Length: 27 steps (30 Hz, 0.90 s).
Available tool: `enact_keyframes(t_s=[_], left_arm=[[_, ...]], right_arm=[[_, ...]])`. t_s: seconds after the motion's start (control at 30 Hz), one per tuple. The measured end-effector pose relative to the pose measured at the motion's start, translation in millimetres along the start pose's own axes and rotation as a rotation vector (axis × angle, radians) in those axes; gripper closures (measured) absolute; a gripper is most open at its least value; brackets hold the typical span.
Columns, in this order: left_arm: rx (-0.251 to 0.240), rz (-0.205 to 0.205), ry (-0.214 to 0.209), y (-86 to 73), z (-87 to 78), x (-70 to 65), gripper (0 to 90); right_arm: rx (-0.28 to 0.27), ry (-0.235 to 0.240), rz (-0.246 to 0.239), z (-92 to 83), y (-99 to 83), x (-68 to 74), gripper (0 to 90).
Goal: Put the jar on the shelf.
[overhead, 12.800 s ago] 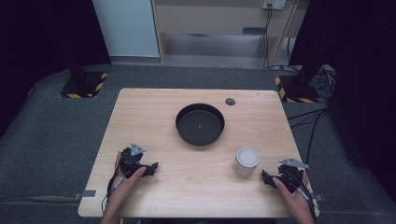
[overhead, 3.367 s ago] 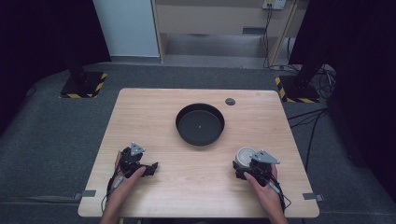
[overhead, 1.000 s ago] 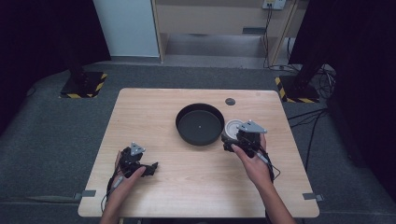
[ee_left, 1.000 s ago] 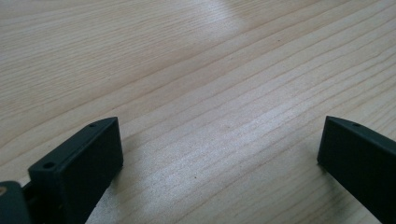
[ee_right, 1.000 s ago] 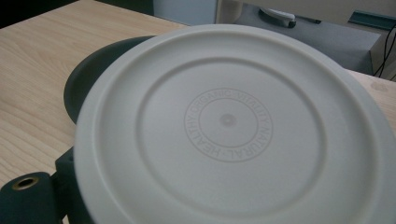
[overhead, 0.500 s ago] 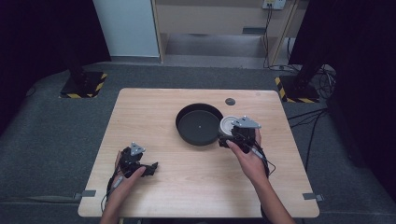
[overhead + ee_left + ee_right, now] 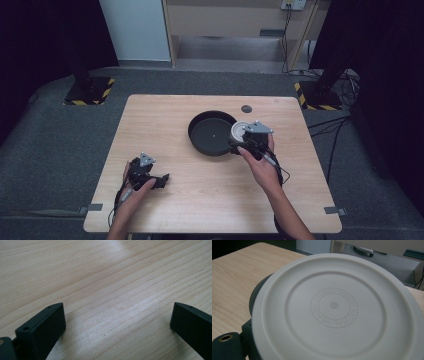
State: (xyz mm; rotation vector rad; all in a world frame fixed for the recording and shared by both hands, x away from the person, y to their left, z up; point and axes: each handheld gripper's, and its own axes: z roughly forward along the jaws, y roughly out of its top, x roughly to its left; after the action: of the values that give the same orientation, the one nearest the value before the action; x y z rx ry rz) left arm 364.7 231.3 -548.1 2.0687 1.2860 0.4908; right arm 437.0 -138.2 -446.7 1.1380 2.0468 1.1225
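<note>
The right tongs are clamped on a small white tub with a white lid and hold it lifted at the right rim of the black bowl, so that from the high view the tub overlaps that rim on the bowl's right side. In the right gripper view the tub's lid fills most of the frame (its raised ring of lettering reads "ORGANIC VITALITY NATURAL HEALTHY"), and the dark curve of the bowl shows just behind its left edge; one black jaw sits against the tub low at the left, the other is hidden behind the lid, so the grip is read mainly from the tub being carried off the desk. The person's right hand comes up from the near edge of the desk toward the bowl. The left tongs rest on the desk well apart from the bowl, nearer the person and off to the bowl's left, with the left hand around them. In the left gripper view their two jaws stand wide apart over bare wood grain of the desk with nothing between them. A small dark round disc lies on the desk just beyond the bowl, toward the far right side of its rim.
</note>
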Motion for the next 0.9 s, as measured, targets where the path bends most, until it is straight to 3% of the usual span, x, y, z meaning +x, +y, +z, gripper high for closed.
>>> enact_keyframes(t_s=[0.9], left_arm=[[0.000,0.000,0.000,0.0,0.0,0.0,0.0]], right_arm=[[0.009,-0.015,0.012,40.1,8.3,7.9,9.9]])
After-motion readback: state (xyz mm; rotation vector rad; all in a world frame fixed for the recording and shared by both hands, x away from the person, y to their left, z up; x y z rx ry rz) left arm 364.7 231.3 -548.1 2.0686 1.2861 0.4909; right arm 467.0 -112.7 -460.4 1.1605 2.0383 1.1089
